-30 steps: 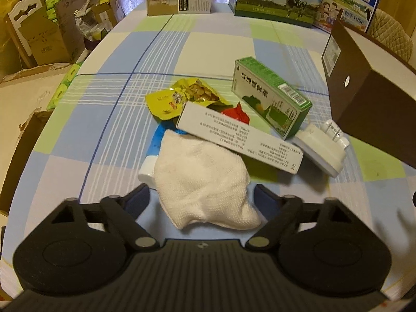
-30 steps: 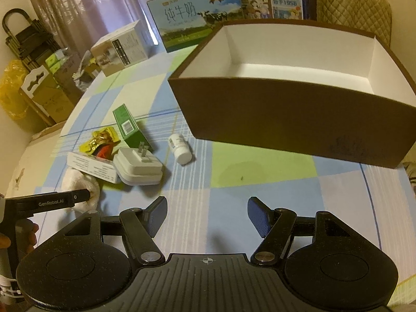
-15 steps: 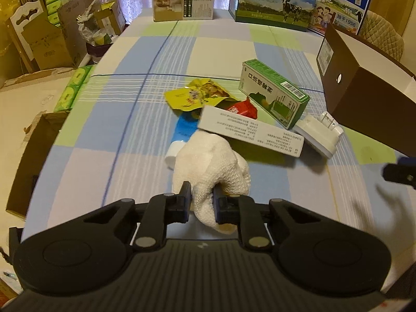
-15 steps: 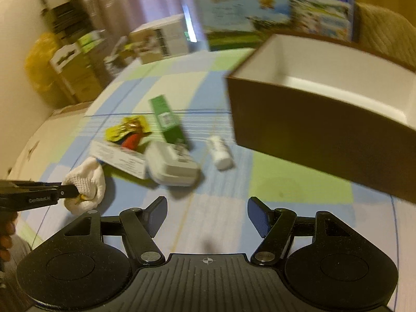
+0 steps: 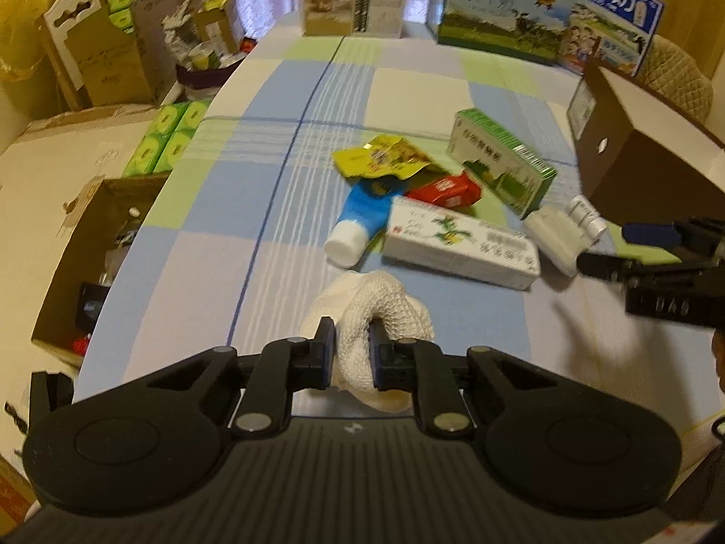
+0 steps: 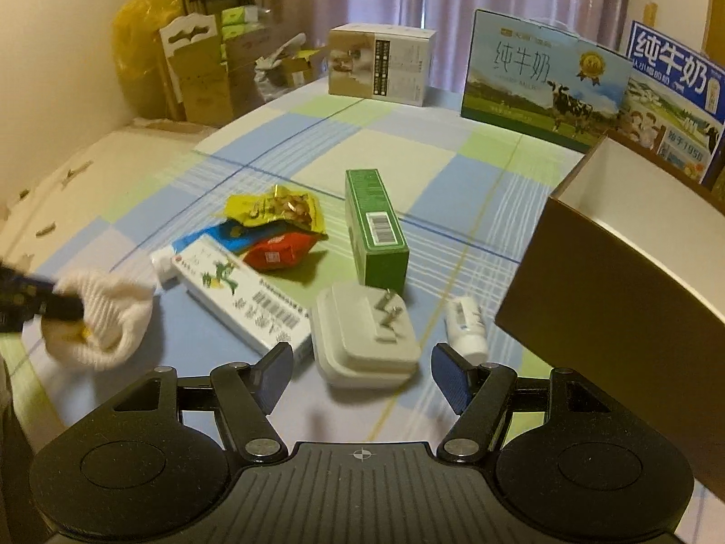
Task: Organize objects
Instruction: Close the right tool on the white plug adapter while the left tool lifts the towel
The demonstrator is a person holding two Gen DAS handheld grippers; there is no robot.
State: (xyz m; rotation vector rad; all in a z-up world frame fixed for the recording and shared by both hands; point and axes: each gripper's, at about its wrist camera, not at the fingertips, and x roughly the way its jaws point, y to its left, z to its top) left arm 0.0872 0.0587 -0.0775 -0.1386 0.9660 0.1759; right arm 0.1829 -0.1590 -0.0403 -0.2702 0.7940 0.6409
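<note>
Left gripper (image 5: 348, 349) clamped on white cloth (image 5: 385, 313), fingers pinching a bunched fold; cloth bulges out ahead of and below the fingertips, lifted off the table (image 5: 217, 267) near its near edge. In the right wrist view the same cloth (image 6: 102, 317) hangs from the left gripper at far left, blurred.

Right gripper (image 6: 358, 374) wide open, holding nothing, hovering low over the table. White plug adapter (image 6: 367, 335) lies just ahead, between the two fingers' line, prongs up. Small white bottle (image 6: 466, 326) on its side just beside the adapter, close to the brown box (image 6: 634, 272) wall. Box open-topped, white inside, at the table's right side.

Pile mid-table: long white carton (image 5: 462, 249) nearest the cloth, apart from it; blue tube (image 5: 362, 222) with white cap partly under the carton's left end; red packet (image 5: 446, 190) and yellow snack bag (image 5: 380, 163) behind; green box (image 5: 503, 167) to the right, near the adapter (image 5: 553, 240). Right gripper tips show at the right edge of the left wrist view, by the adapter.

Milk cartons (image 6: 543, 77) and a tan box (image 6: 380, 63) stand along the far edge.
</note>
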